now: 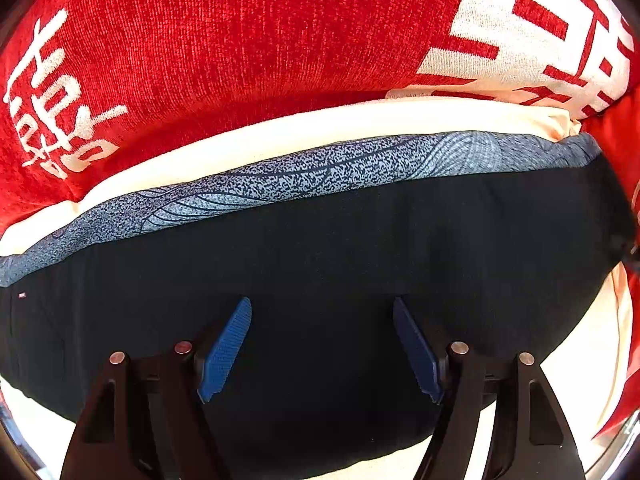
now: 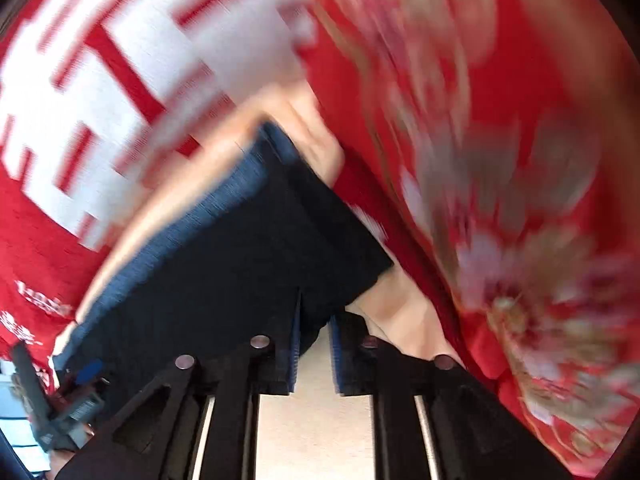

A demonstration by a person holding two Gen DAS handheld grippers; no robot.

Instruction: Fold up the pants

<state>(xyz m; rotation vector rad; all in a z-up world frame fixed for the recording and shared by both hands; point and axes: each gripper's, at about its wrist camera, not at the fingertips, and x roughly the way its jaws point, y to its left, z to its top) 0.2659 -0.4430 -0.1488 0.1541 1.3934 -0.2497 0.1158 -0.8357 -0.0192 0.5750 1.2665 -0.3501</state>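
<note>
1. Dark pants, folded into a flat band, lying on cream sheet beside red blanket.
2. Left tool pointing down over pants, blue pads well apart, nothing clamped.
3. Right tool at pants' corner, pads narrowly apart with dark cloth edge between; grip unclear through blur.
4. Red flowered cloth alongside.
</note>
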